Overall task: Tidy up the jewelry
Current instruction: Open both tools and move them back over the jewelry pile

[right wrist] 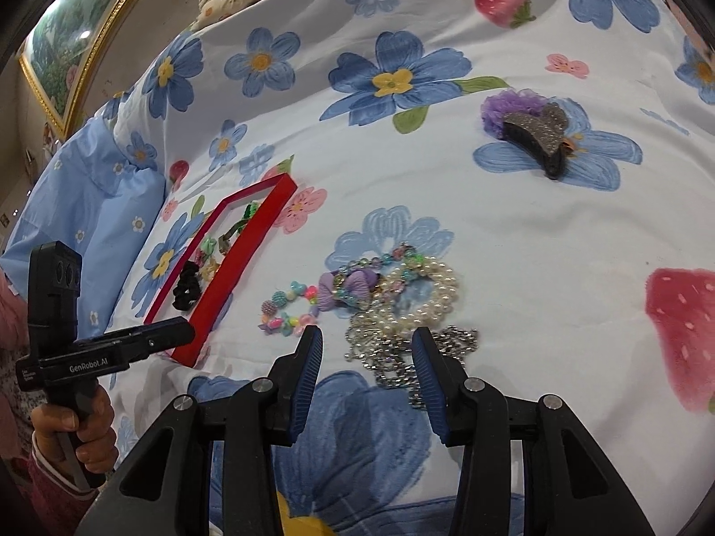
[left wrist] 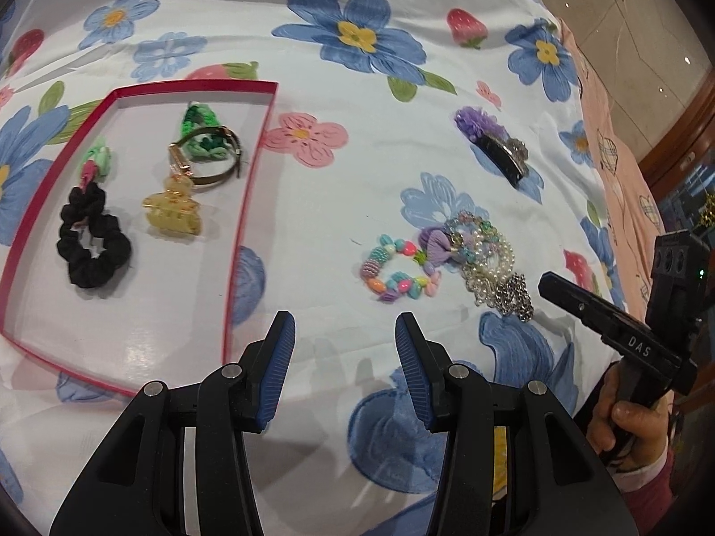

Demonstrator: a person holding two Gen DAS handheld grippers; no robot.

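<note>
A: Logging positions. Right tool (right wrist: 367,348): jaws spread, nothing between them, hovering just short of the jewelry heap (right wrist: 402,308) on the bed's floral sheet (right wrist: 536,245). The silver chain (right wrist: 402,357) is the nearest part, lying straight ahead and partly between the fingertips.

B: Left tool (left wrist: 345,335)?

A: Also spread, also empty. It faces bare sheet; the red tray (left wrist: 250,187) sits to its left, the beaded bracelet (left wrist: 400,272) ahead and to its right, the heap (left wrist: 482,259) further right.

B: So which side is nearer?

A: Right, for the heap. The bracelet lies between the two, touching or just beside the heap's left edge; cannot tell which.

B: Axis?

A: Heap runs roughly away from the right tool, chain end near, pearls (right wrist: 424,286) beyond. Tray already holds a black scrunchie (left wrist: 91,241), a yellow clip (left wrist: 172,205) and other pieces. The purple hair clip (right wrist: 532,129) lies well apart, far right.

B: Judgement?

A: Right tool probably takes the chain; tangling with the pearls is the risk.
</note>
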